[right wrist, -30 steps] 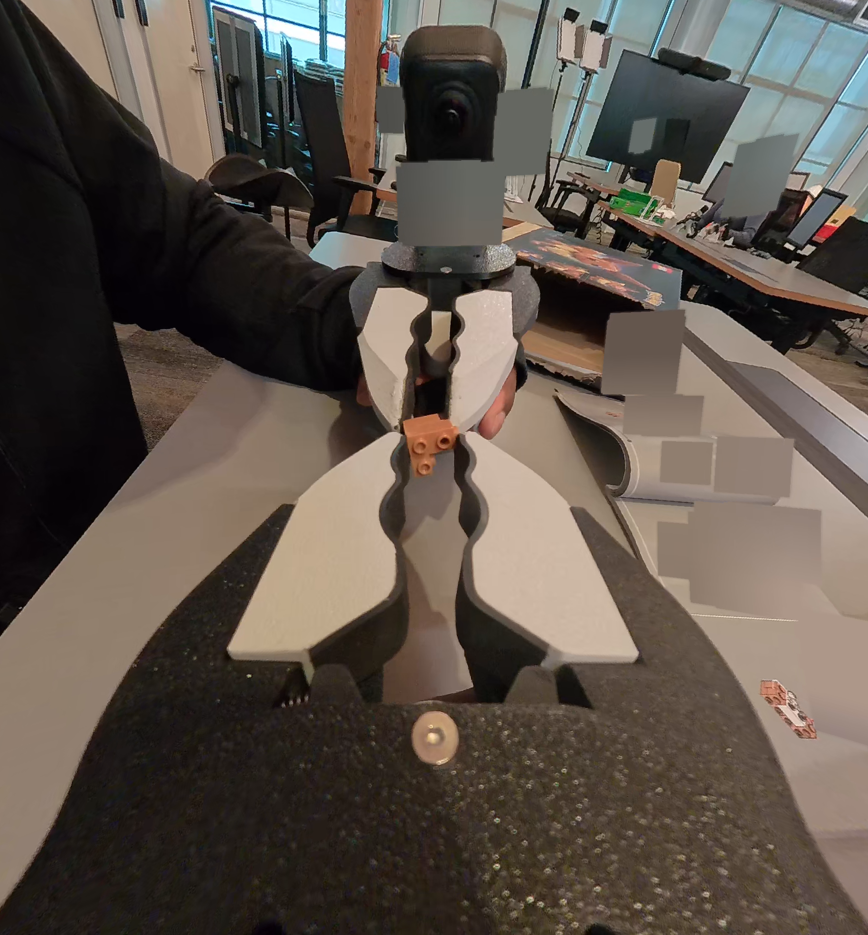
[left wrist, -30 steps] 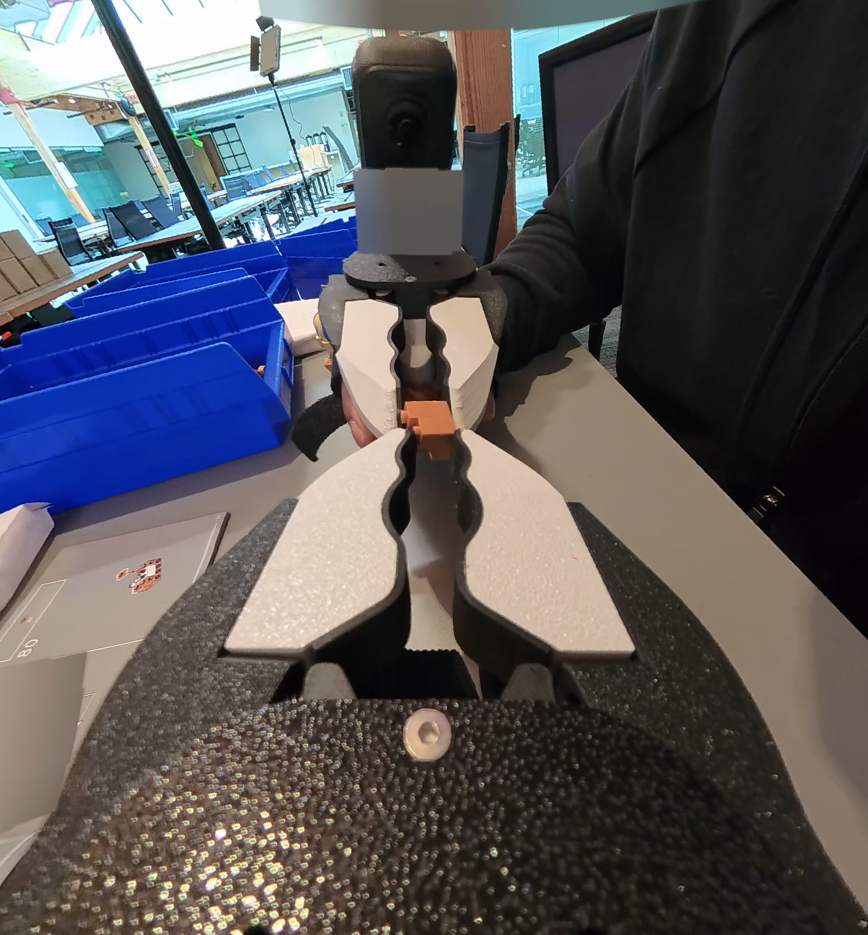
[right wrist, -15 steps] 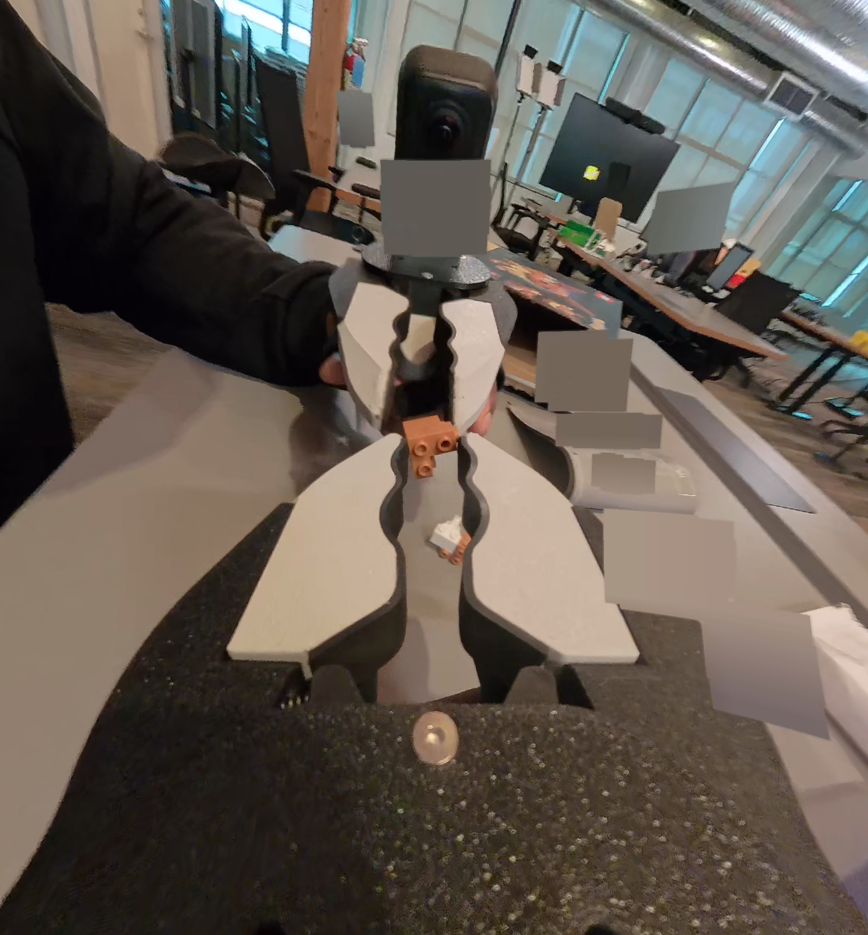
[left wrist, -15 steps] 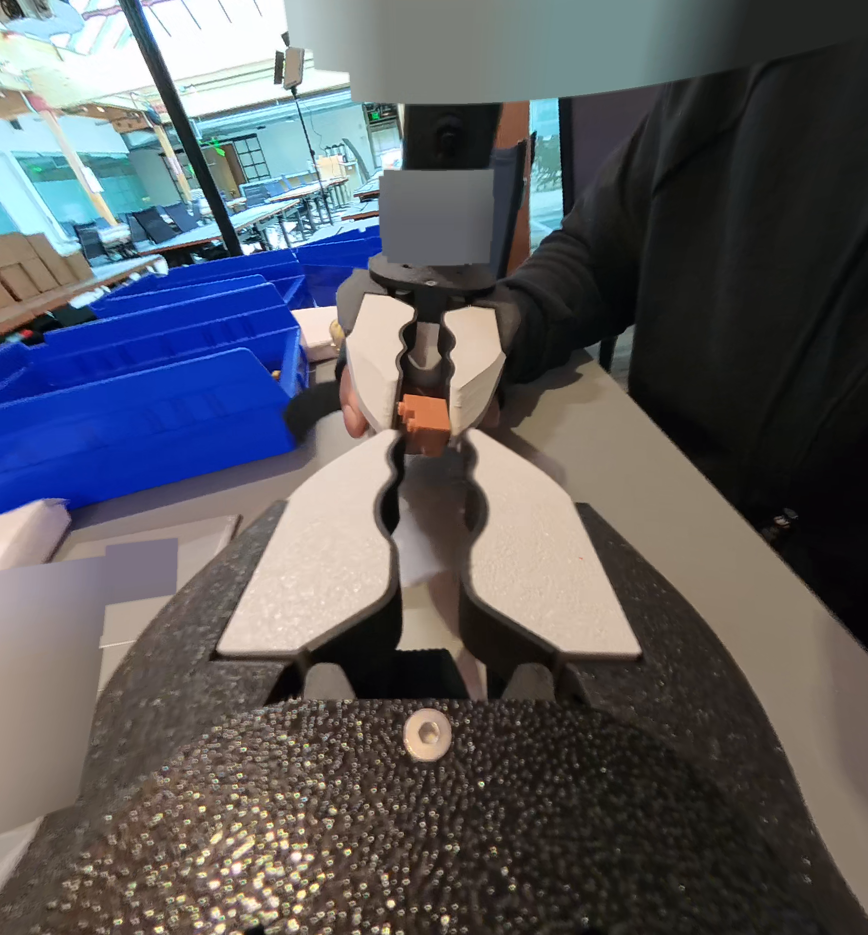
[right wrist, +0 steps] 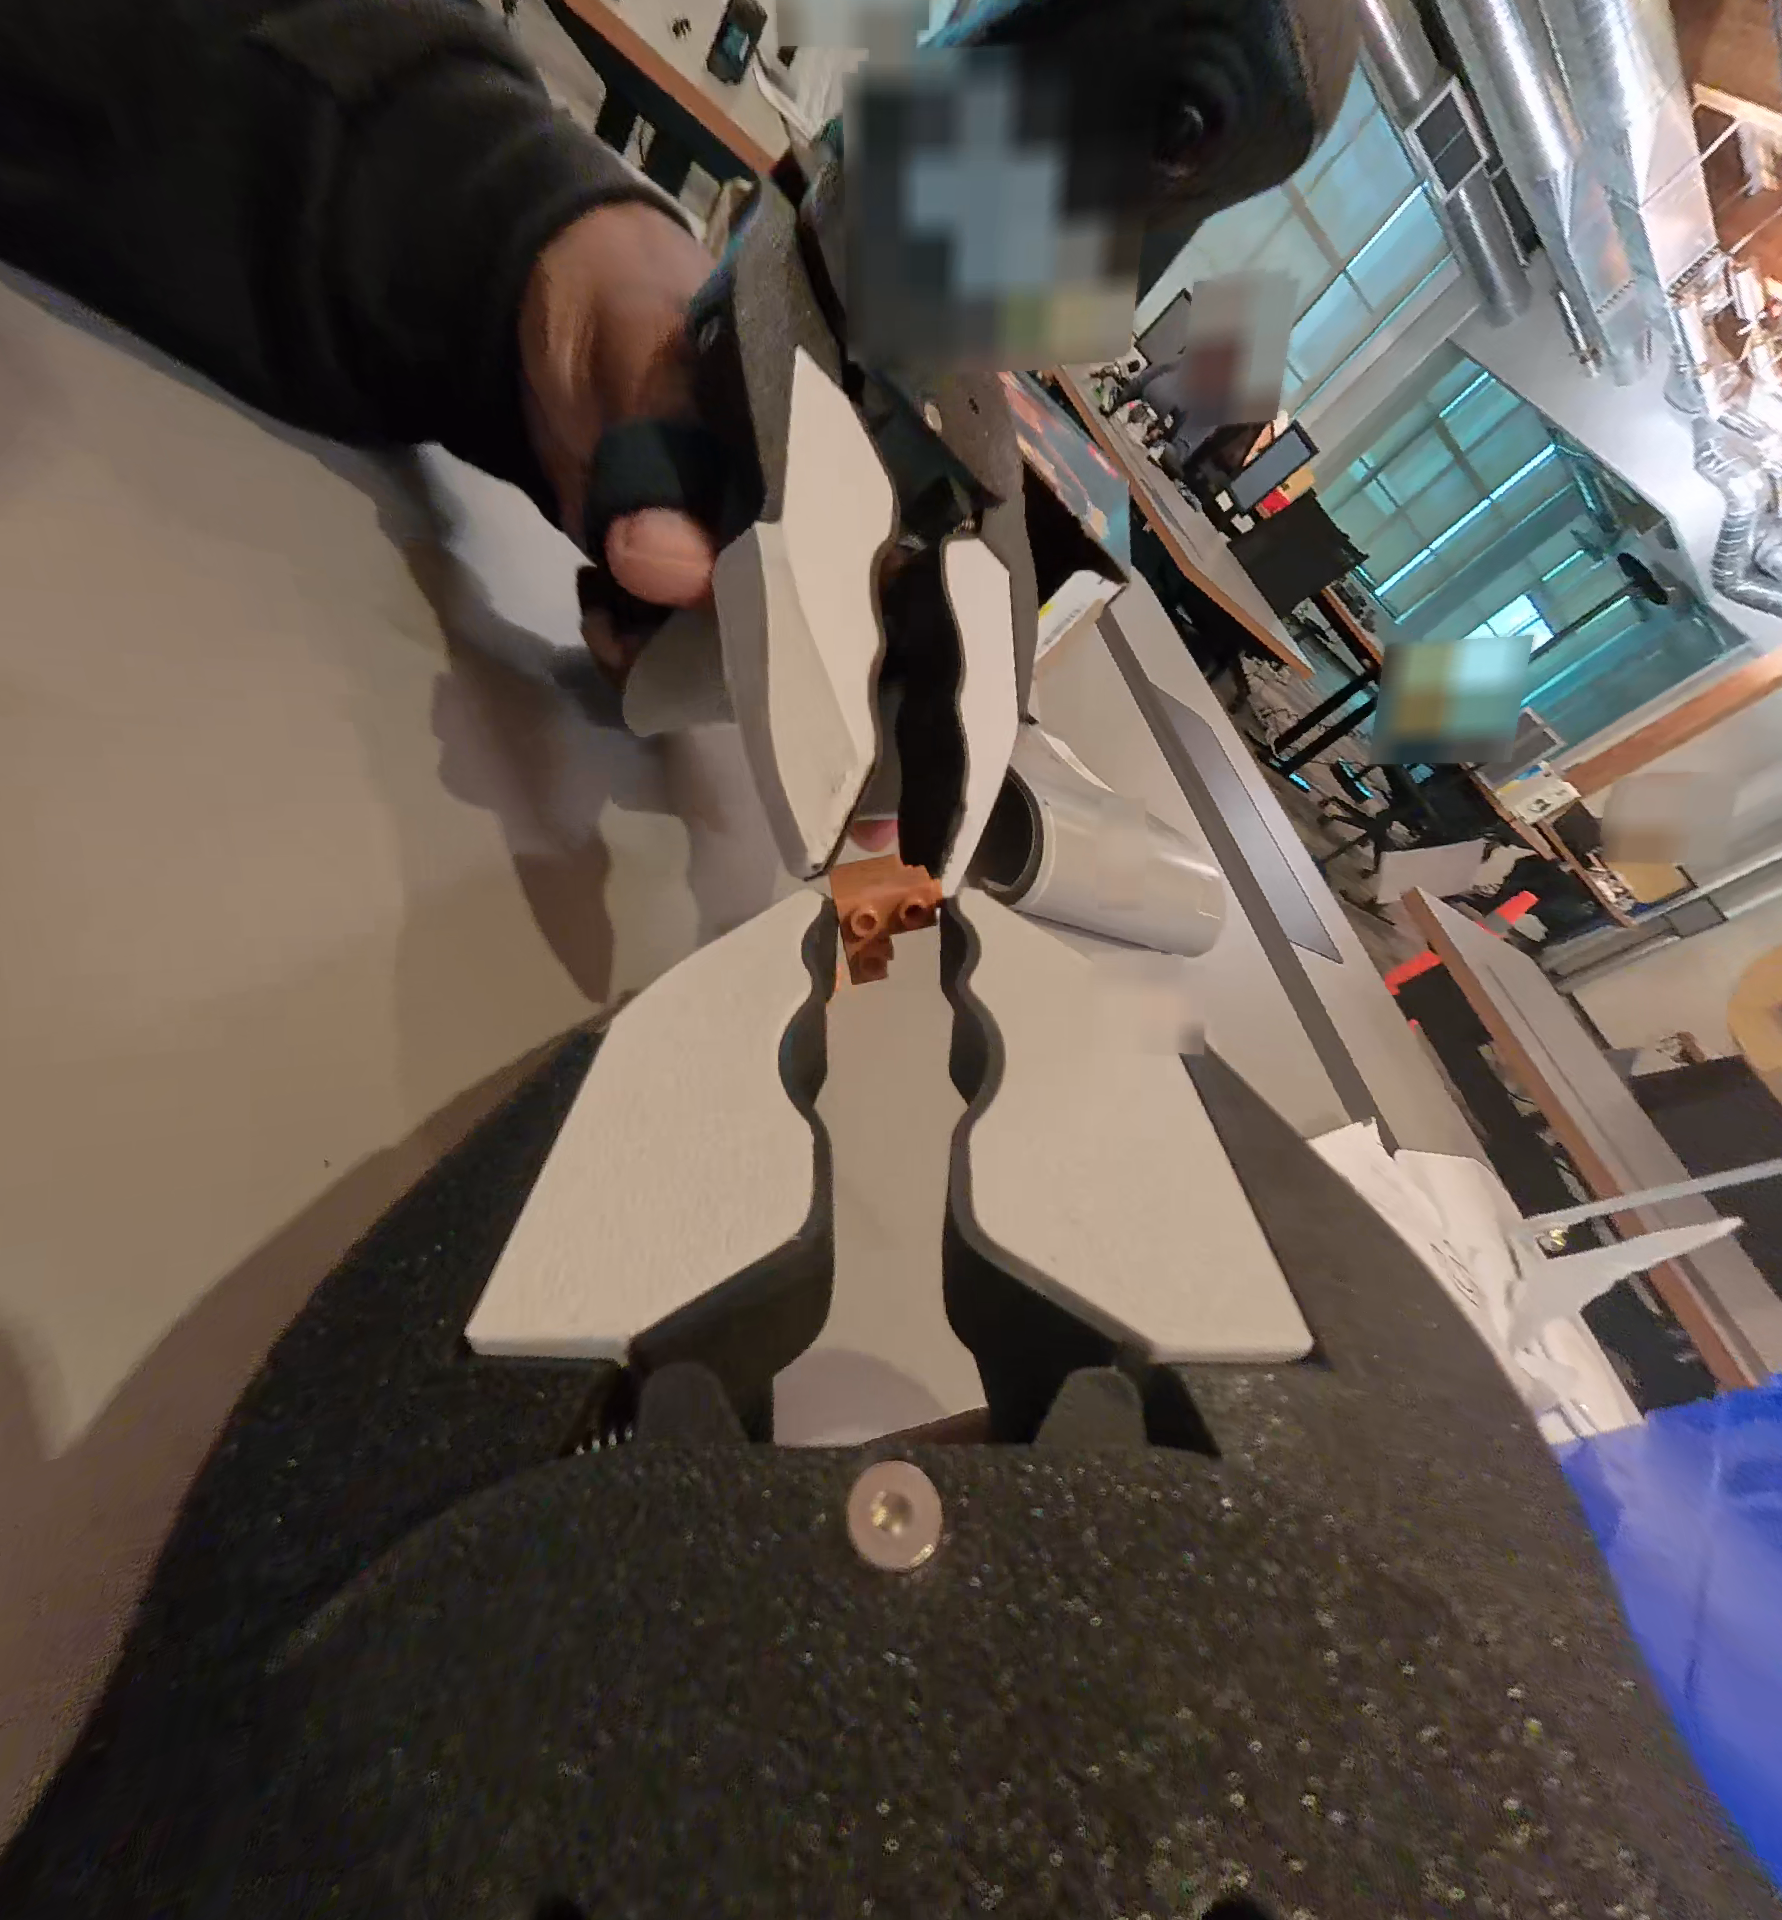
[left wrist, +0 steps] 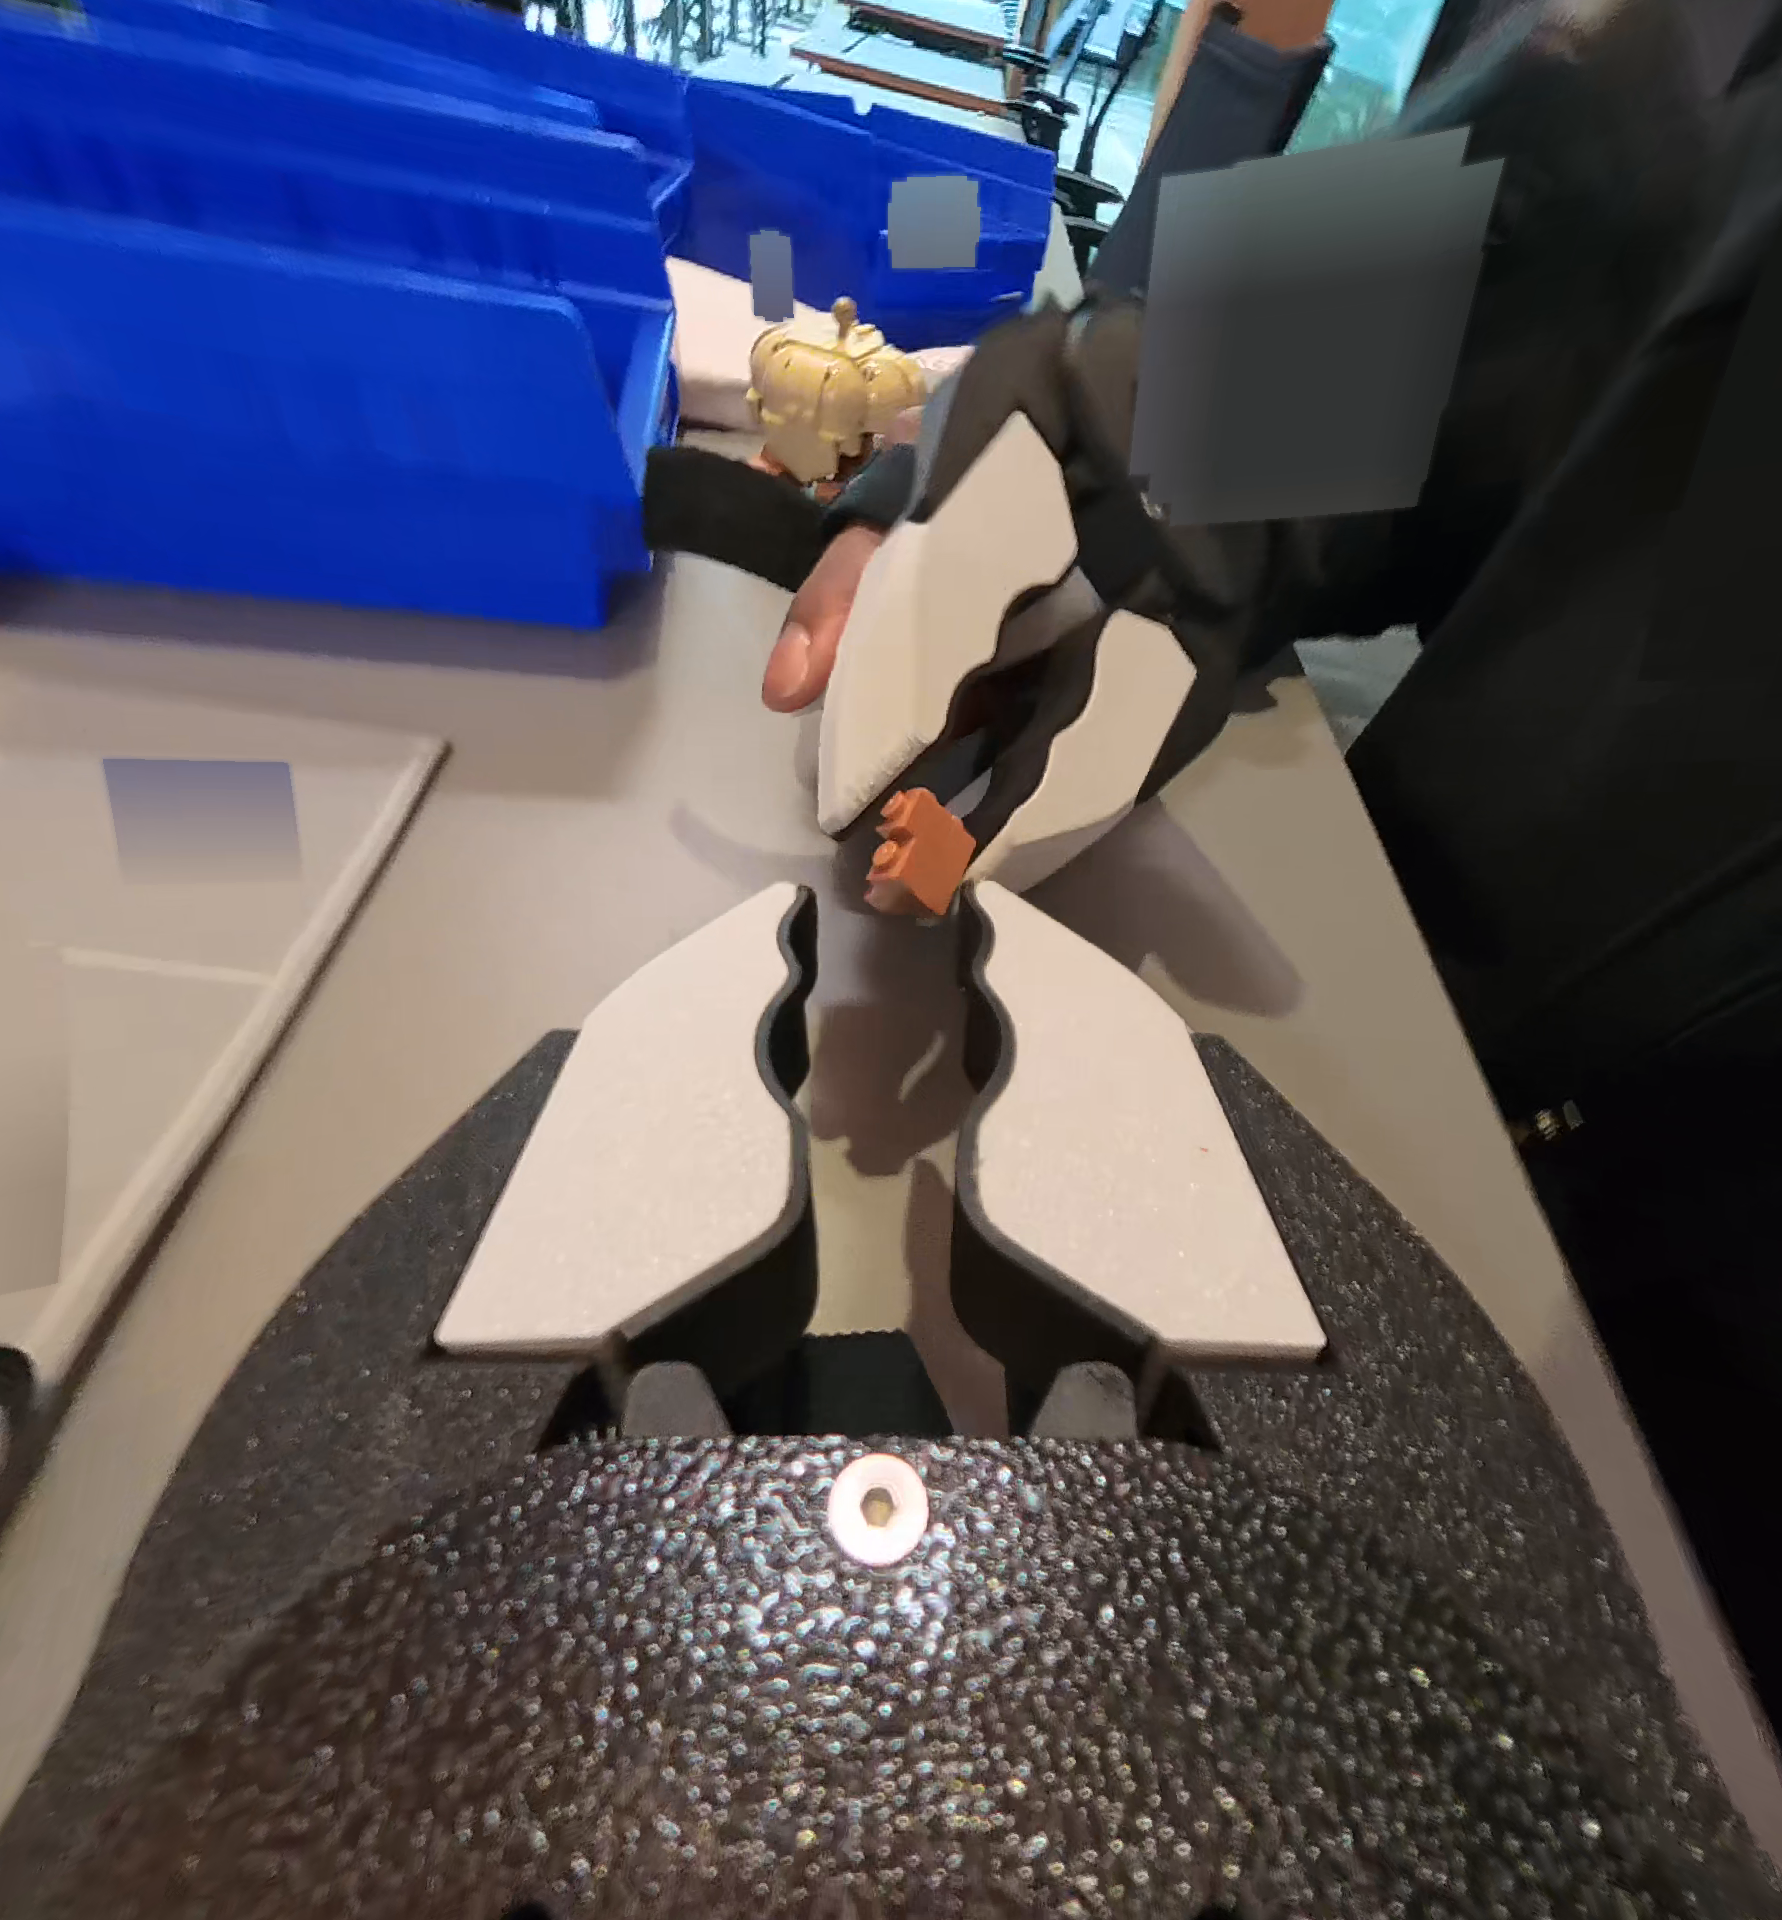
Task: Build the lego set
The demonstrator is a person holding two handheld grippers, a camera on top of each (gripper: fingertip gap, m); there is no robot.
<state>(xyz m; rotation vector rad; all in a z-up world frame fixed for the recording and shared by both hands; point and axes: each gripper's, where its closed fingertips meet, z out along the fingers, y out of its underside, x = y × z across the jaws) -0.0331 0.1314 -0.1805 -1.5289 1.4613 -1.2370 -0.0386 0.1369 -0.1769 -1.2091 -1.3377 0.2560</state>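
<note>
Pinching the orange-brown brick (right wrist: 879,925) between its two pads, the right gripper (right wrist: 883,902) has the piece at its very tips, studs facing the camera. The left gripper (left wrist: 884,902) meets it tip to tip, and its jaws stand spread. Its pads do not press the brick, which lies just past them near the 1 o'clock finger. In the left wrist view the brick sits tilted, clamped between the other tool's white fingertips (left wrist: 851,790). Both tools hang over a grey table (left wrist: 554,831).

At 9 o'clock of the left gripper lies an open booklet (left wrist: 243,935); its page is covered by a blur patch and nothing can be read. Farther, at 11 o'clock, stand blue bins (left wrist: 243,416). At 12 o'clock a gold crown-shaped piece (left wrist: 833,390) stands behind a gloved hand (left wrist: 814,623). A dark sleeve (left wrist: 1593,520) fills 2 o'clock.

In the right wrist view a curled booklet (right wrist: 1115,883) lies at 1 o'clock just behind the tips. White wrapping (right wrist: 1438,1226) and a blue bin (right wrist: 1739,1610) sit at 4 o'clock. Desks and windows lie far off.
</note>
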